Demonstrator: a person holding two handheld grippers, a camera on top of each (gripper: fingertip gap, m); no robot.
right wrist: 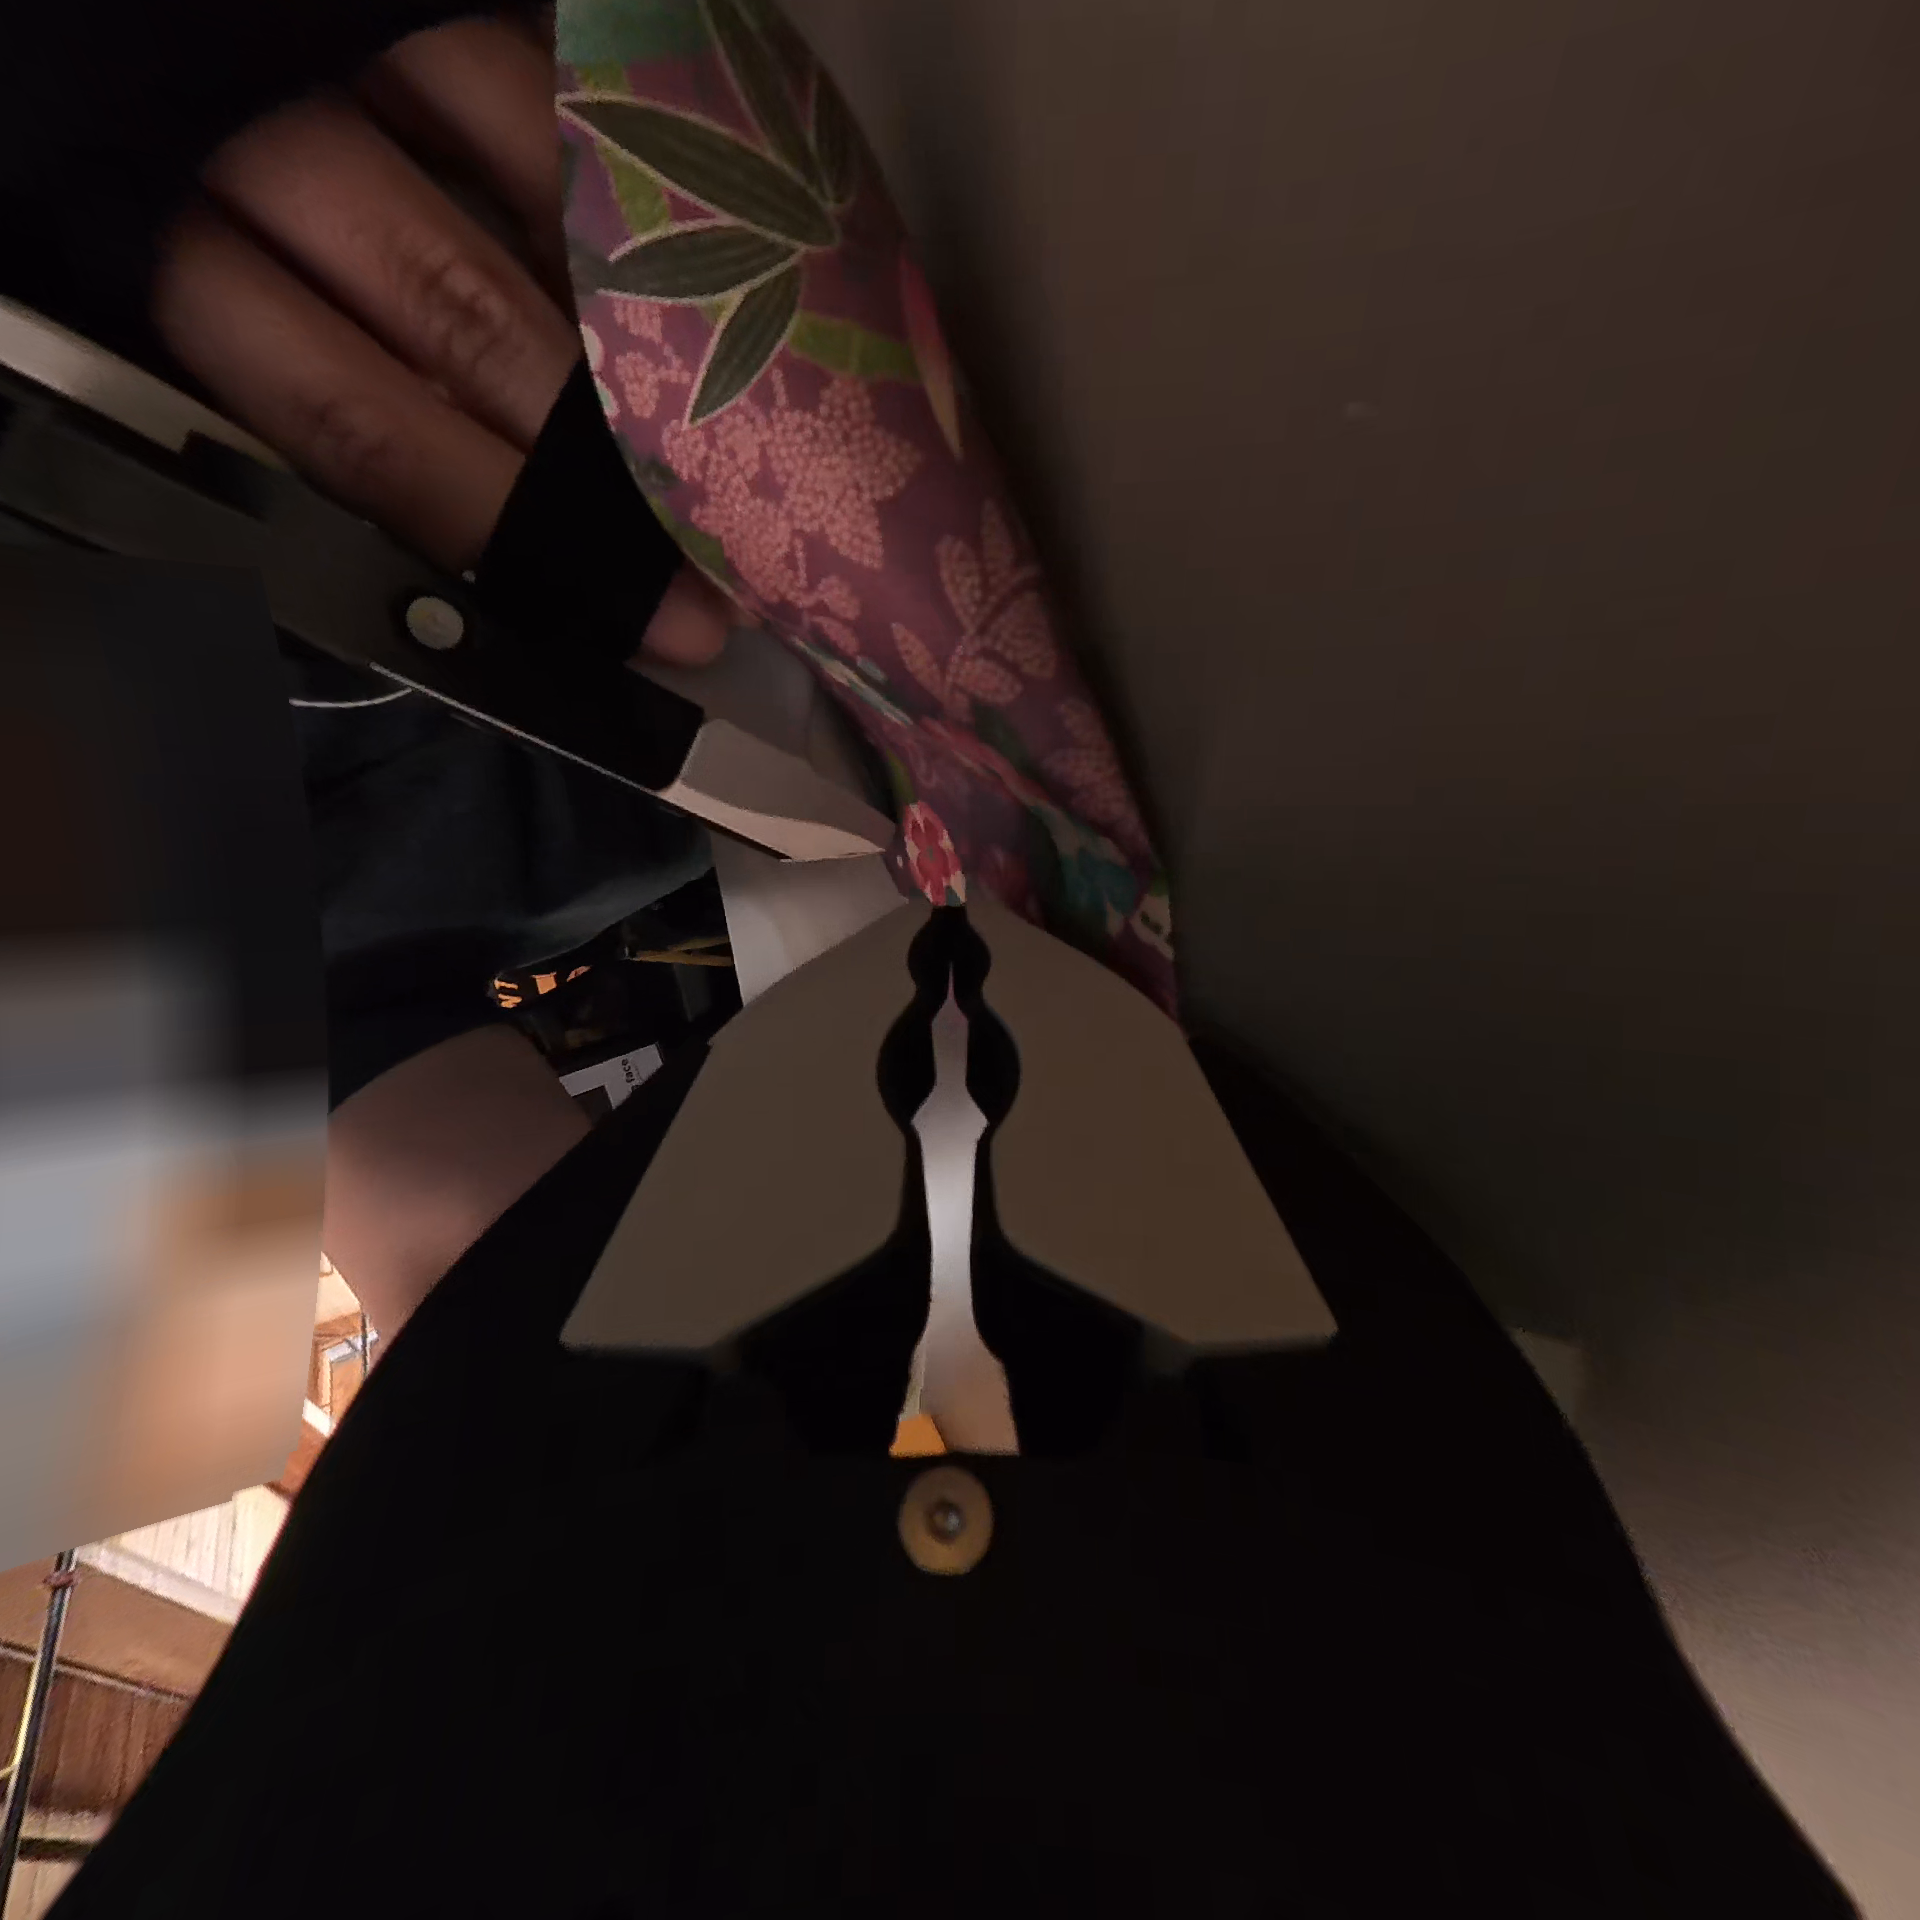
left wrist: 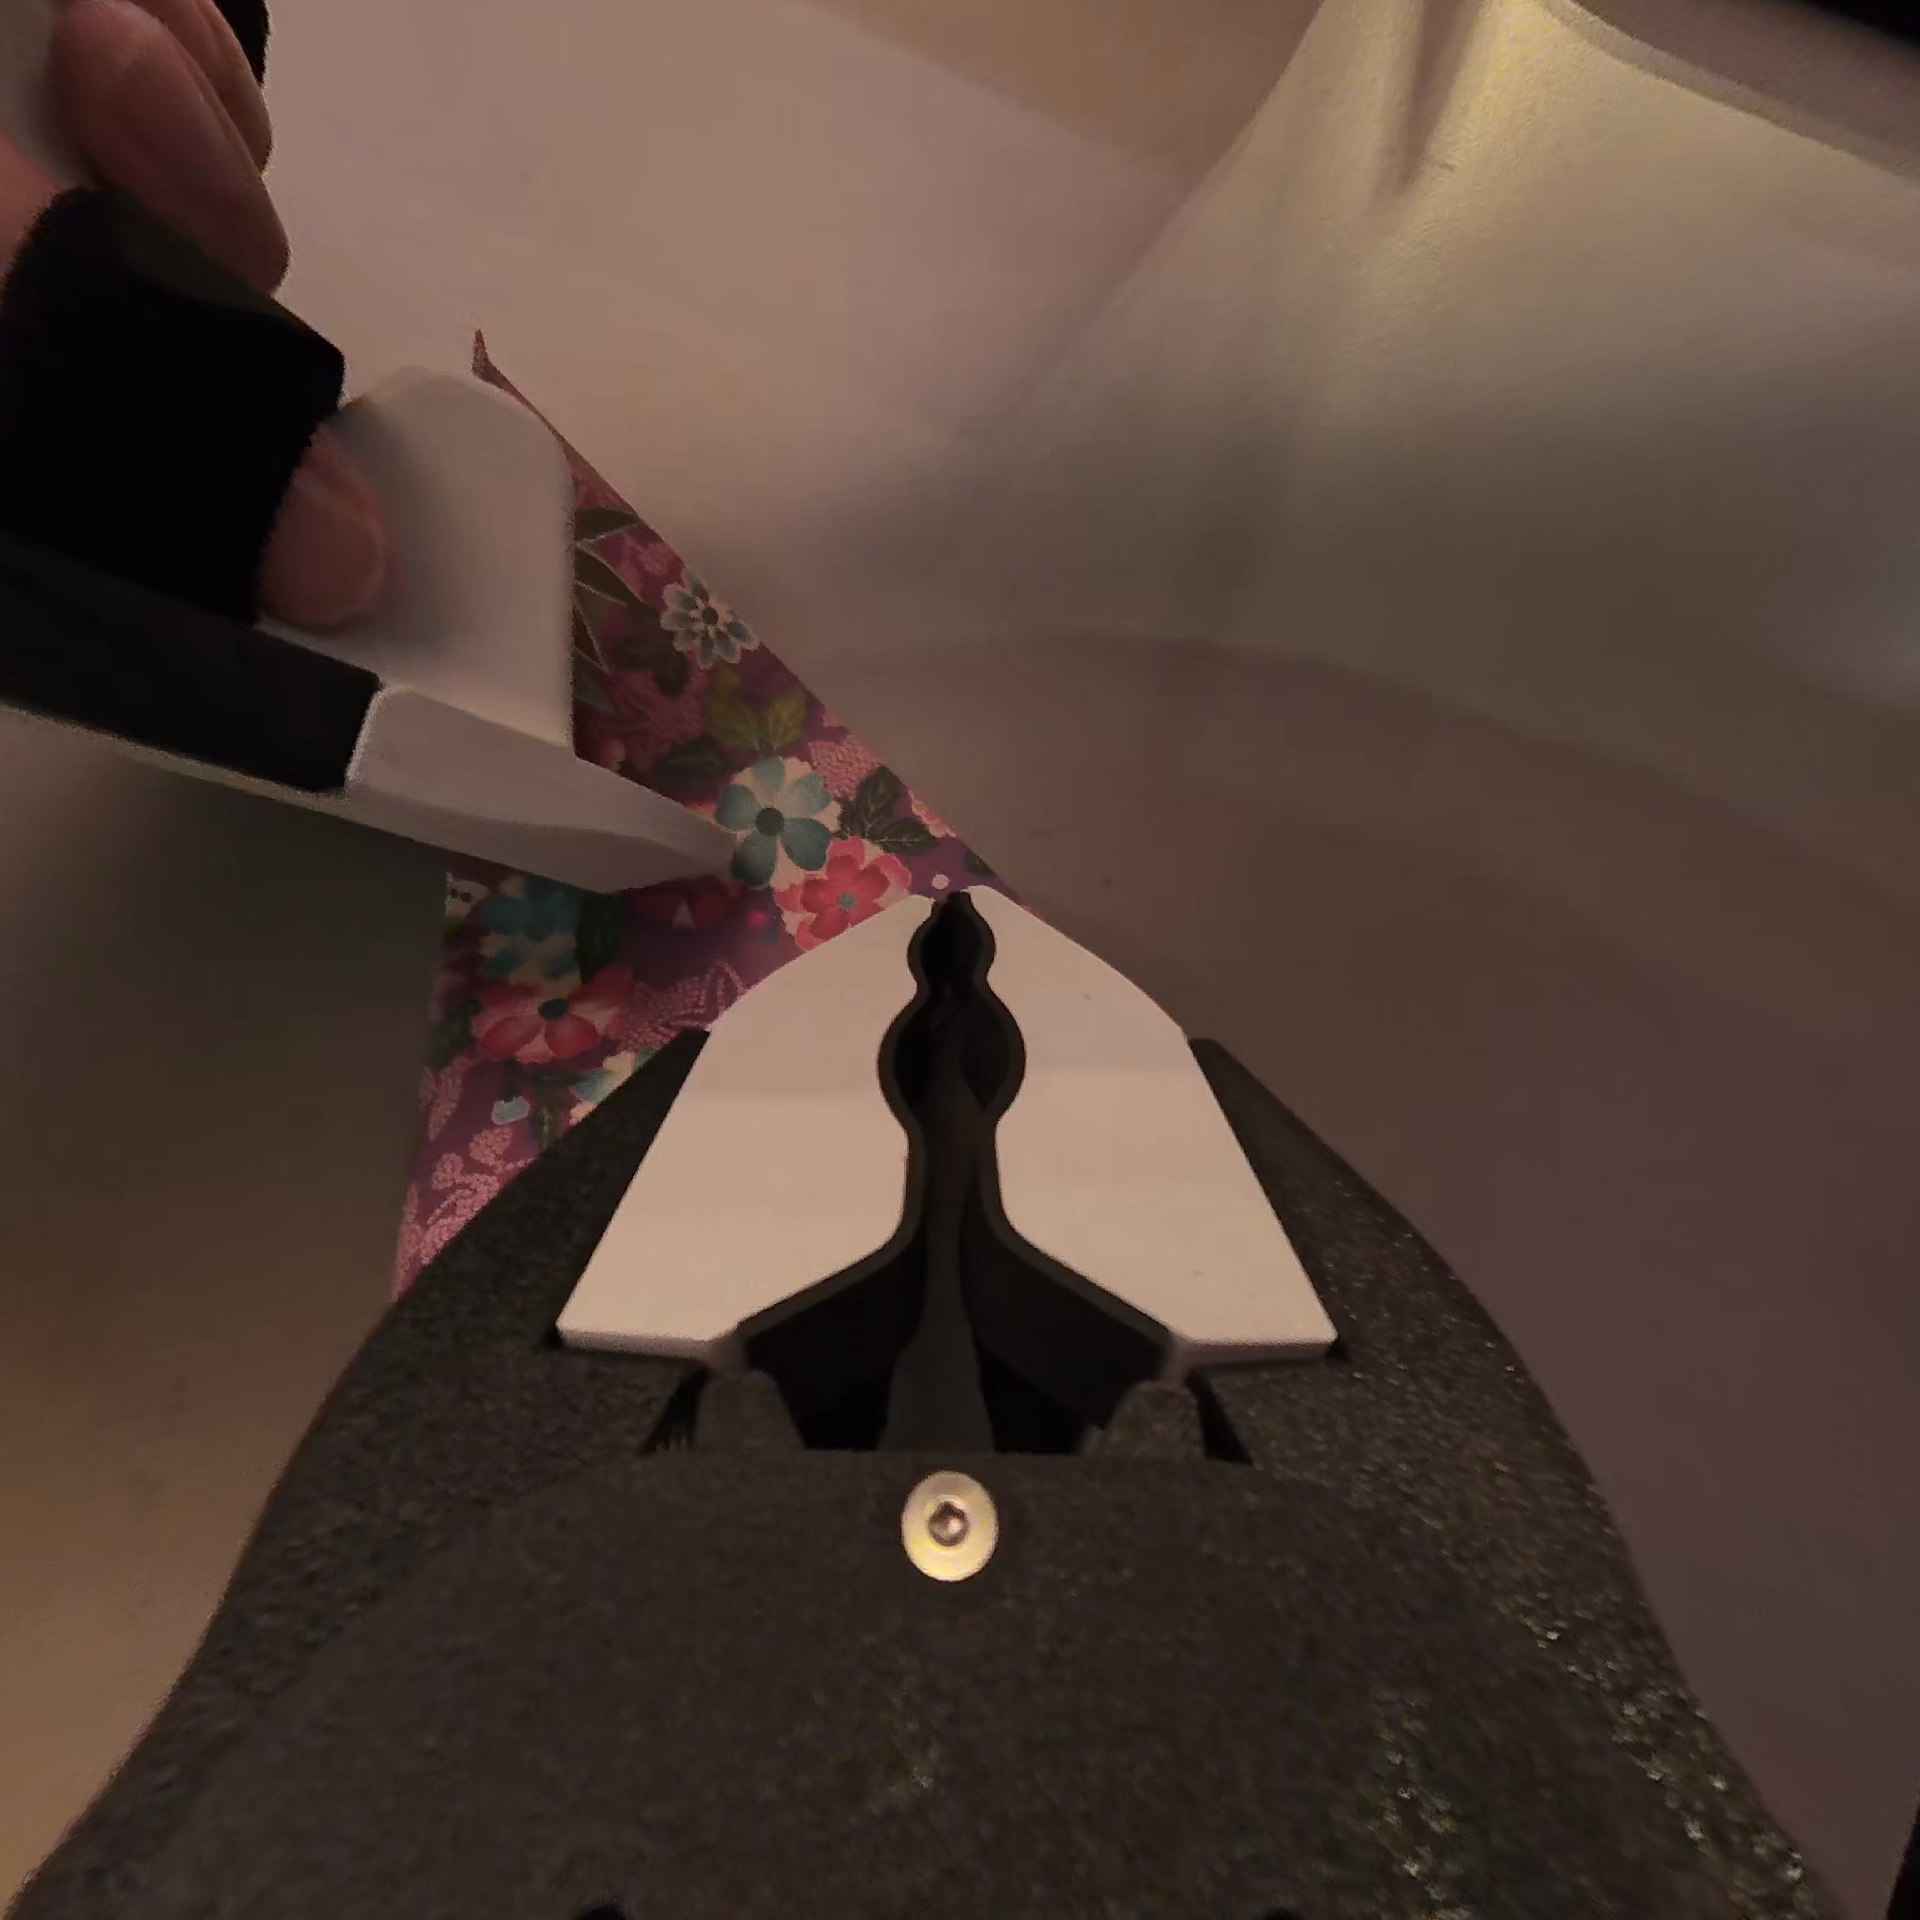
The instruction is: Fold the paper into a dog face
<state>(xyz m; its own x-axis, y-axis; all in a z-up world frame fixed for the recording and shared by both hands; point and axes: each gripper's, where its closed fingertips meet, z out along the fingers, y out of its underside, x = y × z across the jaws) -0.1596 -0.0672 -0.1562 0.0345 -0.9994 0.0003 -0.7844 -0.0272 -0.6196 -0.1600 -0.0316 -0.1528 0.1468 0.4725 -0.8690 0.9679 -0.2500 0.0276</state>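
The paper has a purple floral front [left wrist: 790, 821] and a plain white back [left wrist: 831, 364]. It is lifted and curved, with the white back filling the top and right of the left wrist view. My left gripper [left wrist: 956, 906] is shut, its white fingertips pinching the paper's edge. My right gripper comes in from the left with its fingers [left wrist: 488, 644] against the floral side. In the right wrist view my right gripper [right wrist: 943, 920] is shut on the floral paper [right wrist: 790, 468]. The left gripper's finger [right wrist: 790, 800] touches the paper just beside it.
A person's hand in a black fingerless glove holds each gripper [left wrist: 156, 416] [right wrist: 395, 312]. The paper's shaded back [right wrist: 1455, 623] fills the right of the right wrist view. Dim room clutter and wooden surfaces [right wrist: 156, 1662] show at lower left. My two grippers' fingertips are within a few centimetres of each other.
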